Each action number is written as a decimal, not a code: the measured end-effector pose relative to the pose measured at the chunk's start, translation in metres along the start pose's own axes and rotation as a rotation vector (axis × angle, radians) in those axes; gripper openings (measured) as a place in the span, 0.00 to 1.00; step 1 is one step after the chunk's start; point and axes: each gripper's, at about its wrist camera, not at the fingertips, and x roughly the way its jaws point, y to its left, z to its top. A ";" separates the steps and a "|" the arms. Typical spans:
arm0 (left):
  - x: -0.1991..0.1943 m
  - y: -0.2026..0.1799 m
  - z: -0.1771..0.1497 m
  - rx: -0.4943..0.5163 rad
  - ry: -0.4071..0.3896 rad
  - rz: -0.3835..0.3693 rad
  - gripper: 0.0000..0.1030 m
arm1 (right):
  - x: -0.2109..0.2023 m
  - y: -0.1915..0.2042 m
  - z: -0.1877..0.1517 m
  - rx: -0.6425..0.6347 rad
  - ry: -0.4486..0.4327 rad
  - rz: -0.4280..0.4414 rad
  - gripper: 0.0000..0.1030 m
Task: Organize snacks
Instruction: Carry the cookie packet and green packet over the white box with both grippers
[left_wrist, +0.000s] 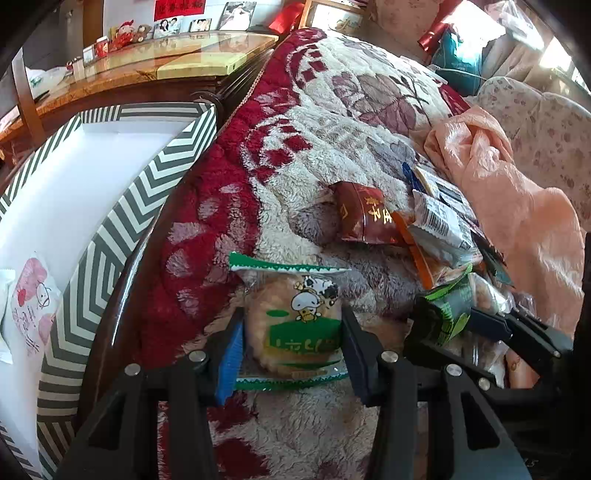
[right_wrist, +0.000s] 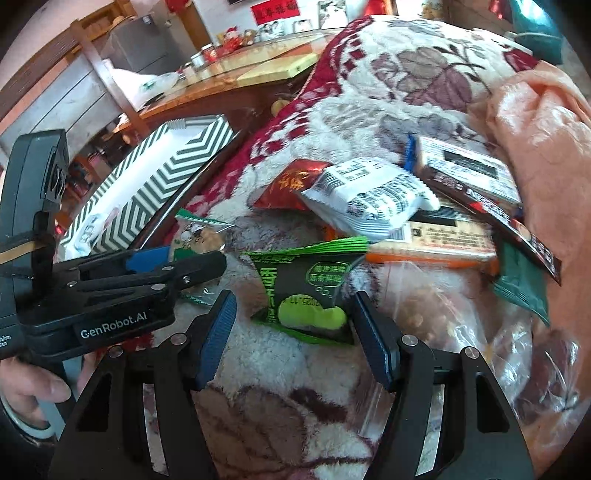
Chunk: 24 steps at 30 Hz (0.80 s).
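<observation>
- Fleecy red-and-cream blanket (left_wrist: 295, 122) carries everything: the snack heap sits on it, with the chevron-striped box (left_wrist: 122, 221) at its left edge.
- Left gripper (left_wrist: 291, 343) reaches forward low over the blanket, its two fingers pressed against either side of a rice cracker packet (left_wrist: 295, 321) with a cow cartoon and green trim; the packet is clamped between the pads.
- Right gripper (right_wrist: 295, 332) comes in from the near side, fingers spread wide, with a dark green snack pouch (right_wrist: 306, 291) lying between the tips; the right pad looks very close to the pouch edge, but contact cannot be confirmed.
- In the right wrist view the left gripper's body (right_wrist: 110, 295) crosses the left side, and a thumb (right_wrist: 40, 387) of the person's hand shows below it.
- Behind the pouch the pile overlaps heavily: a white barcoded packet (right_wrist: 373, 199) lies on a red packet (right_wrist: 291, 181) and an orange-edged pack (right_wrist: 436, 240), so most labels are partly covered.
- Clear plastic bag (right_wrist: 480, 332) at right is blurred; its contents are hard to make out.
- Only a strip of the box's white interior shows, holding a pink-printed packet (left_wrist: 33, 295) cut off by the frame.
- Open blanket lies between box and pile; a peach cloth (left_wrist: 517, 206) borders the pile's right.
</observation>
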 end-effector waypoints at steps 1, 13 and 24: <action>0.000 0.000 0.000 0.002 -0.001 0.004 0.50 | -0.001 0.001 -0.001 -0.017 0.000 -0.005 0.51; -0.012 -0.001 -0.006 0.007 -0.020 0.040 0.50 | -0.020 0.002 -0.003 -0.070 0.010 0.010 0.38; -0.036 0.002 -0.010 0.004 -0.067 0.065 0.50 | -0.035 0.017 0.003 -0.098 -0.009 0.030 0.38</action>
